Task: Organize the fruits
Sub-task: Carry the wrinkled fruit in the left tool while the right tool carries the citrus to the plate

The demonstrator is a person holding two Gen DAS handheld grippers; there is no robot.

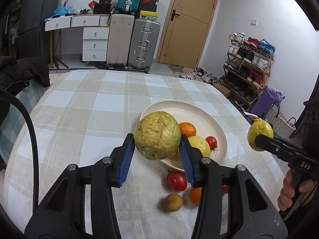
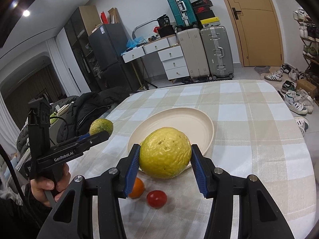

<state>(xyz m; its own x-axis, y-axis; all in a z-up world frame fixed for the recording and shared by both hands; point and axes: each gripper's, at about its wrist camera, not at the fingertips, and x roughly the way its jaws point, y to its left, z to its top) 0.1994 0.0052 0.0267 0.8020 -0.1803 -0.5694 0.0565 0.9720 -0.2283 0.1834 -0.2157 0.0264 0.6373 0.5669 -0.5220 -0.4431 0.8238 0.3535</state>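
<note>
Left gripper: the black left gripper with blue ribbed pads pinches a wrinkled, pale green round fruit between its jaws, lifted above the near rim of the plate.
Right gripper: the black right gripper with blue ribbed pads has its jaws pressed against both sides of a bumpy yellow-green round fruit, held over the plate's near edge (in the left wrist view that same fruit sits off to the right, clear of the table).
Plate: a shallow cream round plate rests on the table covered with a beige and white checked cloth.
On the plate: a small orange citrus fruit, a smooth yellow fruit and a small red tomato, close together at the near side.
On the cloth: a red tomato just beside the plate's near rim, a brownish-green small round fruit nearer the camera, and a second orange fruit partly hidden by the left gripper's finger.
Hands: a bare hand grips the left handle, seen from the right wrist.
Background: upright grey hard-shell suitcases stand by a tan wooden door.
</note>
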